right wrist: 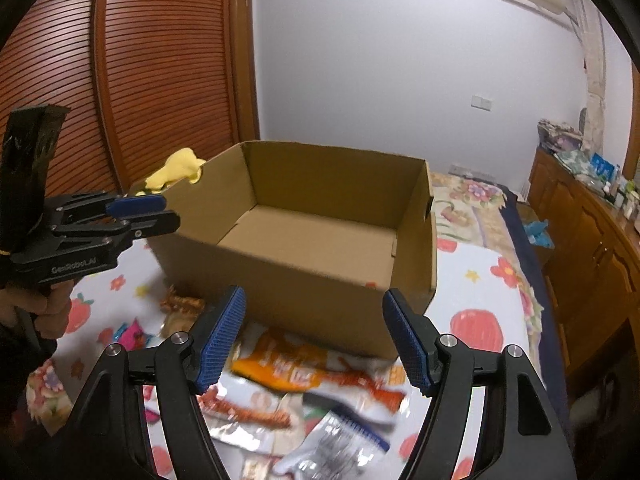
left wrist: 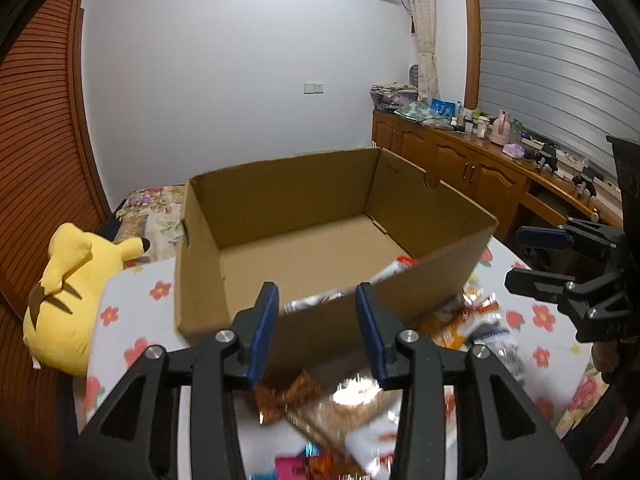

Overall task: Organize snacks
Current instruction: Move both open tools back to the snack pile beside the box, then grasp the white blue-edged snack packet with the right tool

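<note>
An open cardboard box point(left wrist: 280, 168) point(right wrist: 320, 280) stands on the flowered bedsheet. A silver and red snack packet point(left wrist: 394, 268) lies inside it against the near wall. My left gripper point(left wrist: 318, 312) point(right wrist: 170, 213) hovers at the box's near rim, open, with nothing between its blue pads. My right gripper point(right wrist: 316, 320) point(left wrist: 520, 260) is open and empty, above loose snacks in front of the box. Among them are an orange packet point(right wrist: 288, 368), a silver packet point(right wrist: 340, 440) and a brown twisted packet point(left wrist: 288, 396).
A yellow plush toy point(left wrist: 68, 292) point(right wrist: 176, 172) lies left of the box. A wooden cabinet point(left wrist: 460, 160) point(right wrist: 580, 240) crowded with small items runs along the right wall. Slatted wardrobe doors point(right wrist: 160, 80) stand at the left. A hand point(right wrist: 48, 304) holds the left gripper.
</note>
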